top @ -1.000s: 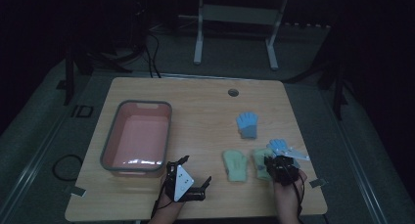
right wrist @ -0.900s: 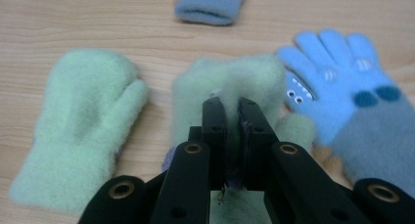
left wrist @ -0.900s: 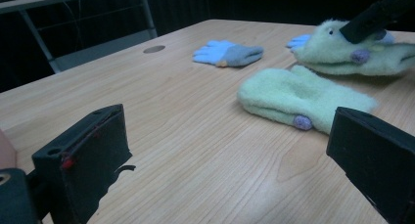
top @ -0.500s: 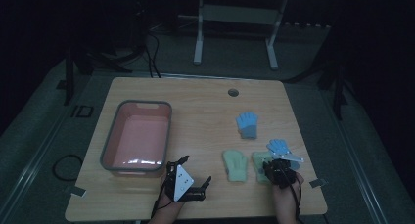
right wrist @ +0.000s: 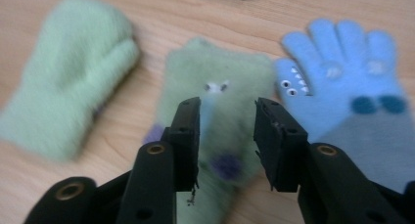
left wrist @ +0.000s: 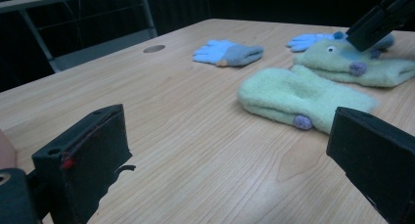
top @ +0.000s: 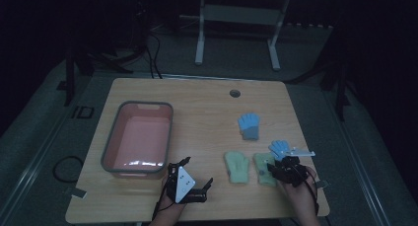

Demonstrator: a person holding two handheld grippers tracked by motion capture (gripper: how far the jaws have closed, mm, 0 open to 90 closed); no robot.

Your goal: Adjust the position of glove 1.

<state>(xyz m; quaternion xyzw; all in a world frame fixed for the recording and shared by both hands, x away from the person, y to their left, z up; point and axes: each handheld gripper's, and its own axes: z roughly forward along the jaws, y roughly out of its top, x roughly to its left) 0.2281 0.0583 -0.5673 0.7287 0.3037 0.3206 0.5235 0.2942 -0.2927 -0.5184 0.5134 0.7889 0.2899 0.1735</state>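
Pale green fleece sits under the right gripper [right wrist: 227, 111]: in the right gripper view its two black jaws stand apart over the green mitten with the eyes [right wrist: 220, 136], nothing pinched between them, and they have just been opening. In the high view that mitten [top: 262, 168] lies at the lower right of the table [top: 207, 112], just beside the plain green mitten [top: 236, 167] to its left and touching the near blue glove [top: 280, 148] to its upper right; a second blue glove [top: 249, 126] lies apart, further up the frame. The pink bin [top: 111, 152] at the left of the table looks empty, so if the gloves are meant for it, none has gone in yet. The left gripper [top: 190, 184] rests near the bottom edge below the bin, its jaws wide apart over bare wood and holding nothing, as the left gripper view also shows. All four gloves lie flat on the table, so nearly the whole job seems still ahead; the right gripper looks to be lining up on, or letting go of, the eyed mitten, and I cannot tell which.
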